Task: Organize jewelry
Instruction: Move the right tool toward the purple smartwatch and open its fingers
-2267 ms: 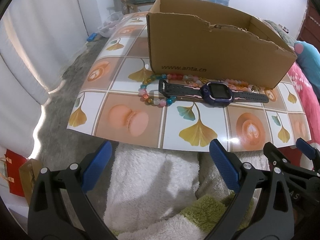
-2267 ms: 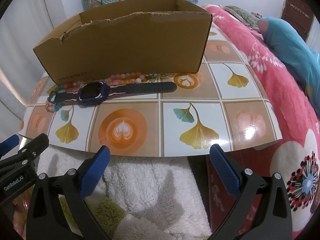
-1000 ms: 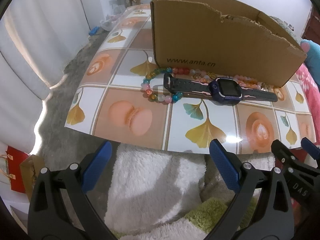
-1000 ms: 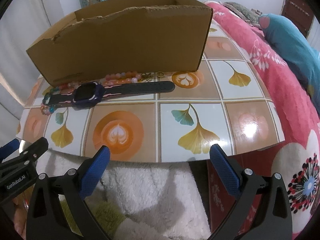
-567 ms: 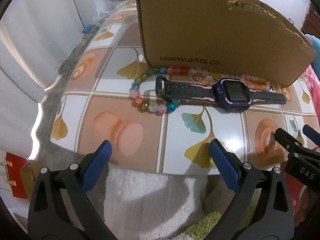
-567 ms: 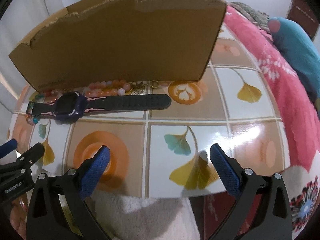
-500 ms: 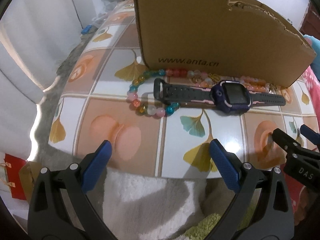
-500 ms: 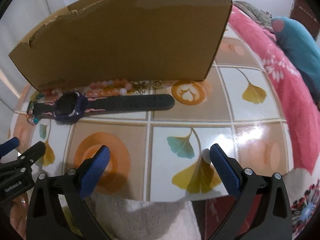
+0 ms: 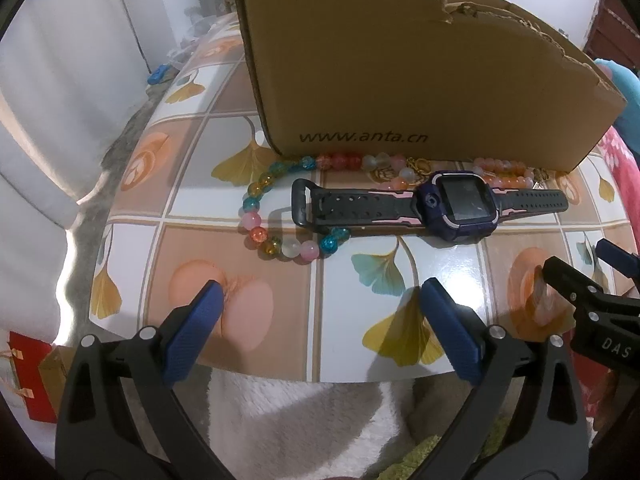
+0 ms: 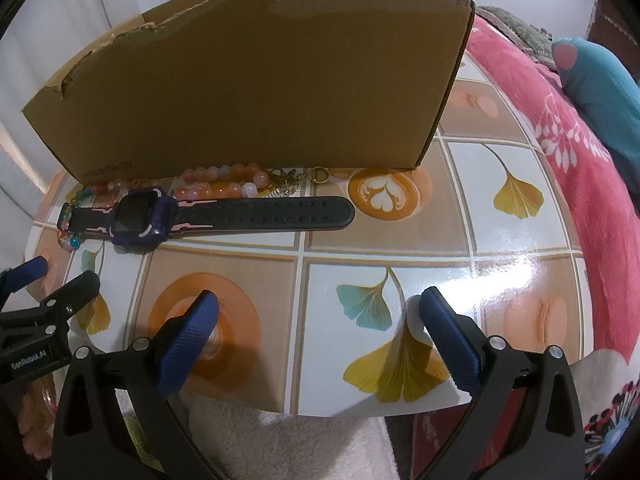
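A purple smartwatch (image 9: 460,206) with a dark strap lies flat on the tiled tabletop (image 9: 200,176), just in front of a brown cardboard box (image 9: 400,80). A multicoloured bead bracelet (image 9: 276,208) loops around the strap's buckle end. A pink-orange bead bracelet (image 10: 224,180), a gold chain (image 10: 284,184) and a gold ring (image 10: 319,174) lie along the box's foot. My left gripper (image 9: 320,312) is open over the table's near edge, in front of the bead bracelet. My right gripper (image 10: 318,320) is open over the near edge, in front of the strap's free end (image 10: 320,210).
The box (image 10: 256,92) is tall and open-topped, its inside hidden. A red floral bedspread (image 10: 580,168) and a teal pillow (image 10: 600,88) lie right of the table. White fleece (image 9: 300,420) lies below the table's near edge. A white curtain (image 9: 60,80) hangs at left.
Both grippers have moved forward, from below the table edge to over its near edge, closer to the watch and the beads. Both stay open. The jewelry has not moved.
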Demonstrator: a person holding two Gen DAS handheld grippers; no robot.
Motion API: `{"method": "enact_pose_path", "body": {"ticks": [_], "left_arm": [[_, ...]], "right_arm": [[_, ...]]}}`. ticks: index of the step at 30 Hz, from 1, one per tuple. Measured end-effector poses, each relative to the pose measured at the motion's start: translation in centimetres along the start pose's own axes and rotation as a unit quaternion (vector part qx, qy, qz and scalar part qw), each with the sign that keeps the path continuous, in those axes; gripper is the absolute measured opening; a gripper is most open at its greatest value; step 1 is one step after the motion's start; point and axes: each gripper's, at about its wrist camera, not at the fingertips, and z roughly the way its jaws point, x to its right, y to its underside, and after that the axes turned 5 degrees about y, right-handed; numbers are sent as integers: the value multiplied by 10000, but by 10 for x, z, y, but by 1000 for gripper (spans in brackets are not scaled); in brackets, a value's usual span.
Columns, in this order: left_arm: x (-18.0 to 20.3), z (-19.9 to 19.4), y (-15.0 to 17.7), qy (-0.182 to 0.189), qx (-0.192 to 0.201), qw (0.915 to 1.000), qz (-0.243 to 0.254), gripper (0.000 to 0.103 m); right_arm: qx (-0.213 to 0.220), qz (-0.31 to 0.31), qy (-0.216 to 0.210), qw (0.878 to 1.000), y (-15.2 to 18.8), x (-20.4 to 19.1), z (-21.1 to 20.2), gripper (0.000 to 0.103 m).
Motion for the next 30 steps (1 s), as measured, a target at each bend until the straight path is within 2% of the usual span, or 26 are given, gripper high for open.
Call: {"method": "enact_pose_path", "body": {"ticks": [9, 21, 26, 30], "left_arm": [[-7, 7, -6, 46, 25, 10000, 65, 96], [-8, 7, -4, 187, 166, 9992, 311, 96], [-7, -8, 1, 278, 570, 9957, 670, 96], [-1, -24, 2, 400, 999, 9879, 1113, 95]], "right_arm": [[-237, -46, -1, 9997, -2, -1, 0, 97], [-121, -319, -215, 9992, 1, 3, -1, 97], [187, -258, -614, 9976, 2, 15, -15, 97], [328, -374, -953, 9942, 0, 18, -22, 97]]}}
